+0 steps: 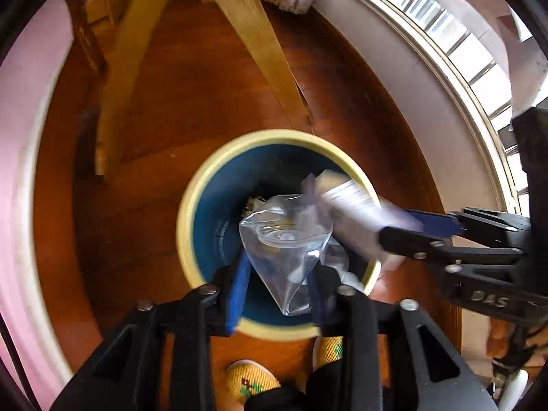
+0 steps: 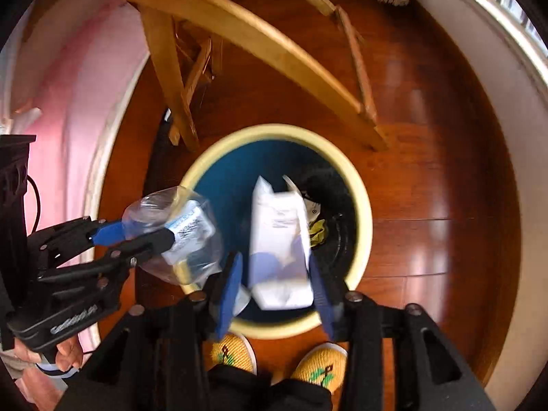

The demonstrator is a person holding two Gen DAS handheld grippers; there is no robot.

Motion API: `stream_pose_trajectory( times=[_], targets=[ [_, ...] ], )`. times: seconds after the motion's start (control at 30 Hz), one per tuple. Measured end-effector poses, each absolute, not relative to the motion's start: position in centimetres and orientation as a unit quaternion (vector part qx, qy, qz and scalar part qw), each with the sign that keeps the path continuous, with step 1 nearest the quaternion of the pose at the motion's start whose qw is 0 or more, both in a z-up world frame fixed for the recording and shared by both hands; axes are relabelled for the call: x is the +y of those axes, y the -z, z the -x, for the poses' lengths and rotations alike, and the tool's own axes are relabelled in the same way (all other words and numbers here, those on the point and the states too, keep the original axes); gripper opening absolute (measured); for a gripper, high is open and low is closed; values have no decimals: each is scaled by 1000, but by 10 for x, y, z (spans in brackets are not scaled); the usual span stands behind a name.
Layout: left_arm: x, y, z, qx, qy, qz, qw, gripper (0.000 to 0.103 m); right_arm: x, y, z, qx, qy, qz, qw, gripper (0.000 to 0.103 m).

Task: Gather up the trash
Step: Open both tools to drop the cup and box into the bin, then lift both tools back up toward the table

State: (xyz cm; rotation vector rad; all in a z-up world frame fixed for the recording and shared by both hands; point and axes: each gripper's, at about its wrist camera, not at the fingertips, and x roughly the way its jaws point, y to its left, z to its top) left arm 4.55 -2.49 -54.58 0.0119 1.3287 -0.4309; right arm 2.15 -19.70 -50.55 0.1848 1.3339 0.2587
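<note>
Bright daylight from the window at upper right; white glare streaks across the glossy wood floor. Strong fisheye bending, dark vignette at corners. Motion blur on the bin rim, perhaps worst on the carton.

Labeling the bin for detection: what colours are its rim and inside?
The bin has a pale yellow rim and dark blue inside; clearest in the right wrist view.

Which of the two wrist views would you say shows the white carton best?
The right wrist view: the white carton sits central between the right gripper fingers, over the bin. The left wrist view shows it only as a blur at the side.
</note>
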Motion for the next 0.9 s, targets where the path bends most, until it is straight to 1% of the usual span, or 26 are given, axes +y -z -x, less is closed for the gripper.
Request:
stream_pose_trajectory(
  times=[0.03,0.07,0.1,0.3,0.57,0.77,0.9],
  targets=[
    [-27,552,-49,614,200,-7,764,75,-197,514,-24,615,-121,-85,774,57],
    [-28,558,-51,611,198,-9,766,84,-197,521,-25,613,-124,-85,775,58],
    [-28,563,-53,605,195,-12,772,90,-197,527,-27,612,-126,-84,776,58],
    [-21,589,-62,610,172,-14,773,90,-202,545,-31,613,-108,-90,777,58],
    [-16,570,-62,601,172,-17,780,90,-208,544,-31,612,-101,-103,777,58],
    [-16,532,-58,598,166,-10,784,90,-206,504,-23,604,-101,-117,782,58],
    [-10,492,-53,596,156,2,787,90,-204,463,-16,602,-99,-128,782,58]
  ],
)
